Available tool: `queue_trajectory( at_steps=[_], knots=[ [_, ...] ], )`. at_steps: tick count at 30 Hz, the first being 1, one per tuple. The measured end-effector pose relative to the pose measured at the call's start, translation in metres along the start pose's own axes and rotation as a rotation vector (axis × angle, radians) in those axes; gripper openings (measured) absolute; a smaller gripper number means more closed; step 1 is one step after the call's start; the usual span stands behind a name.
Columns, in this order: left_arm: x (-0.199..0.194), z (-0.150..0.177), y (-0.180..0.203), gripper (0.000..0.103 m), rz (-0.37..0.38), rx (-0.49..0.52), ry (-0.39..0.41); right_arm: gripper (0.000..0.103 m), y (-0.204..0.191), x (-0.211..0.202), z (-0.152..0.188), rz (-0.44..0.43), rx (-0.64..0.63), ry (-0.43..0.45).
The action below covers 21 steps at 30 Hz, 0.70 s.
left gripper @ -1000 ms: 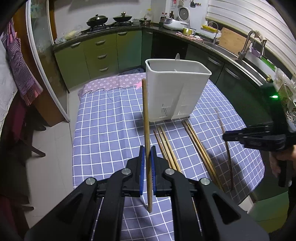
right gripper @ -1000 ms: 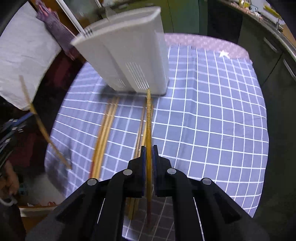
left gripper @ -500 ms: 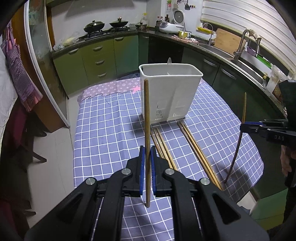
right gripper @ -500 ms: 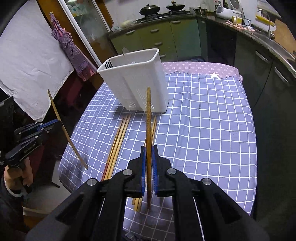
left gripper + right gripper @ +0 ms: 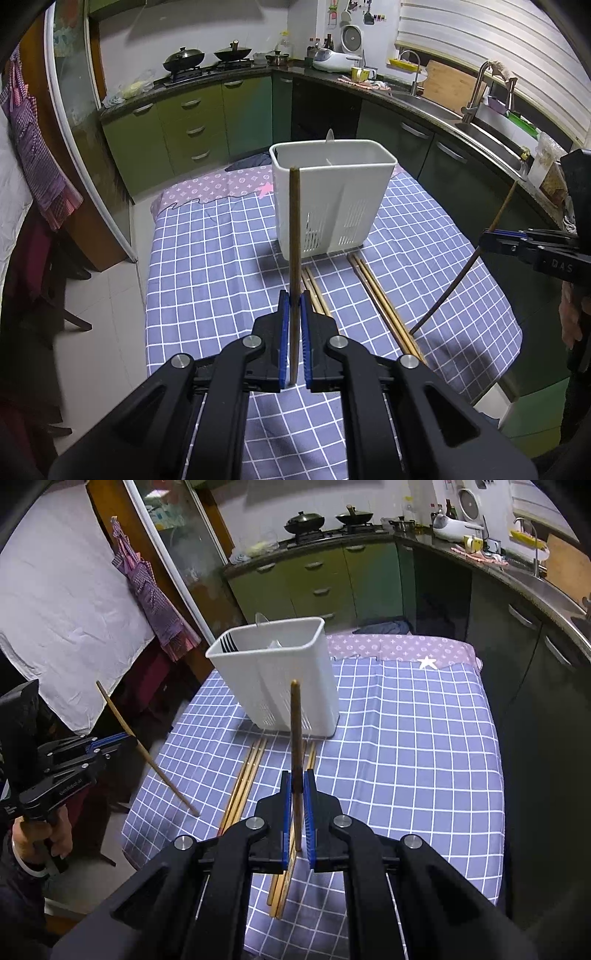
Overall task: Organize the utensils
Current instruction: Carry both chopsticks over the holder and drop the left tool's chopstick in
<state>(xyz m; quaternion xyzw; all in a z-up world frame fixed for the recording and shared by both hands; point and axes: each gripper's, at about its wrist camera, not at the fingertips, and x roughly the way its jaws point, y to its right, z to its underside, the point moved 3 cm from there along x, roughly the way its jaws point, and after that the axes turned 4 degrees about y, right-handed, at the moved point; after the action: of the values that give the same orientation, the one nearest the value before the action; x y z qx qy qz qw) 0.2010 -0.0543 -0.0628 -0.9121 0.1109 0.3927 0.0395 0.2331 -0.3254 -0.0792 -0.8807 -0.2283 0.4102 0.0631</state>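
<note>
My left gripper (image 5: 292, 306) is shut on a wooden chopstick (image 5: 294, 236) that stands upright, above the table in front of the white utensil holder (image 5: 332, 195). My right gripper (image 5: 297, 790) is shut on a darker chopstick (image 5: 295, 731), also upright. The holder (image 5: 280, 675) stands on the checked tablecloth (image 5: 406, 746) and has a spoon in it. Several loose chopsticks (image 5: 384, 306) lie on the cloth in front of it; they also show in the right wrist view (image 5: 245, 779). Each gripper shows in the other's view: the right (image 5: 487, 240), the left (image 5: 129, 738).
The table edge is near on the front and both sides. Green kitchen cabinets (image 5: 192, 129), a stove with pans (image 5: 207, 59) and a sink (image 5: 476, 125) stand behind. A white sheet (image 5: 62, 602) and a hanging cloth (image 5: 147, 594) are at the left.
Both grippers have lifted and pulled back from the table, each with its chopstick, and tipped the chopsticks upright. The holder now looks farther away in both views.
</note>
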Motion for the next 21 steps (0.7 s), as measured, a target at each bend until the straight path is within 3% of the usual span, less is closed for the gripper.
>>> queue_trajectory(
  at_steps=[11,21],
  knots=[
    [-0.002,-0.029,0.007,0.006,0.024,0.013,0.030,0.007,-0.006,-0.010,-0.016,-0.004,-0.026,0.034],
    [-0.024,-0.078,0.012,0.006,0.043,0.023,0.073,0.007,0.001,-0.003,-0.014,-0.022,-0.015,0.020]
  ],
)
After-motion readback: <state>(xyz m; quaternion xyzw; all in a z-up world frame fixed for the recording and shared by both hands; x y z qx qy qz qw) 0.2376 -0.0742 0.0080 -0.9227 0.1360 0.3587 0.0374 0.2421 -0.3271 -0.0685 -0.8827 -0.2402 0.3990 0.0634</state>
